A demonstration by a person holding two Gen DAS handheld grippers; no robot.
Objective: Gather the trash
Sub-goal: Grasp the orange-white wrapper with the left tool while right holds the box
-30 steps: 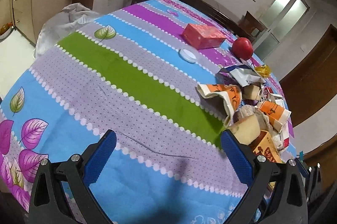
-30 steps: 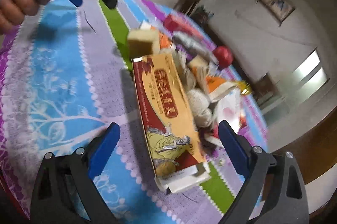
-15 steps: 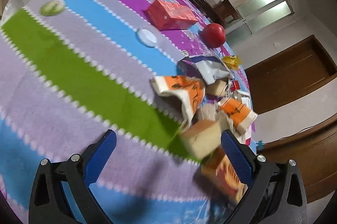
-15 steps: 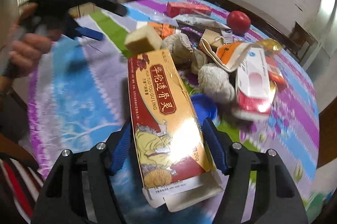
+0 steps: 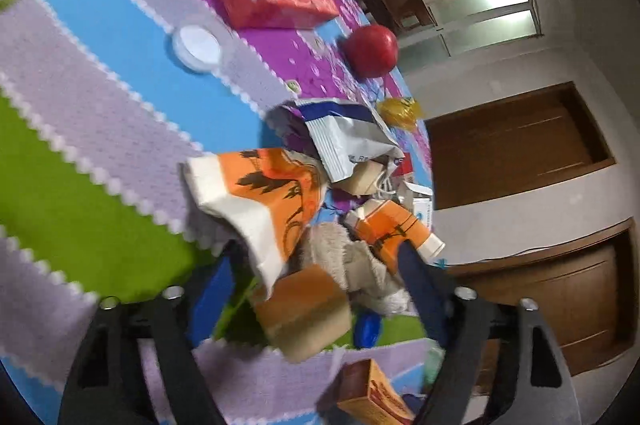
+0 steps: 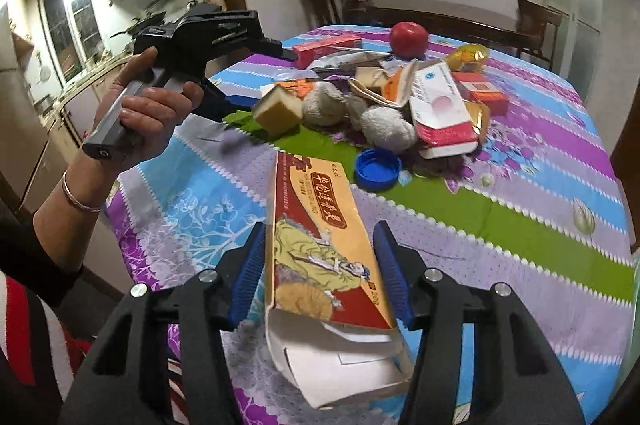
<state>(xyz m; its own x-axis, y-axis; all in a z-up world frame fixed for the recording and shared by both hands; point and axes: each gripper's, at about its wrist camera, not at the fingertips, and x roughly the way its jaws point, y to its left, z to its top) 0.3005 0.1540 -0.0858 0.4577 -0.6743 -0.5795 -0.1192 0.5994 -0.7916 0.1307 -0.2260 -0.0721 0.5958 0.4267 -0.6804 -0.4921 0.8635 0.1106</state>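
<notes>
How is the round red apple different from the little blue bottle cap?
The round red apple is a ball shape, while the little blue plastic bottle cap is flat and hollow, lying open side up. The apple is bigger than the cap. The apple sits at the table's far end; the cap lies nearer, beside the long yellow and red box. Both rest on the striped tablecloth.

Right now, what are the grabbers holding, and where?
The right gripper, jaws just closing, pinches the yellow box by its long sides near the open end. The left gripper, also closing, straddles the tan block untouched.
</notes>
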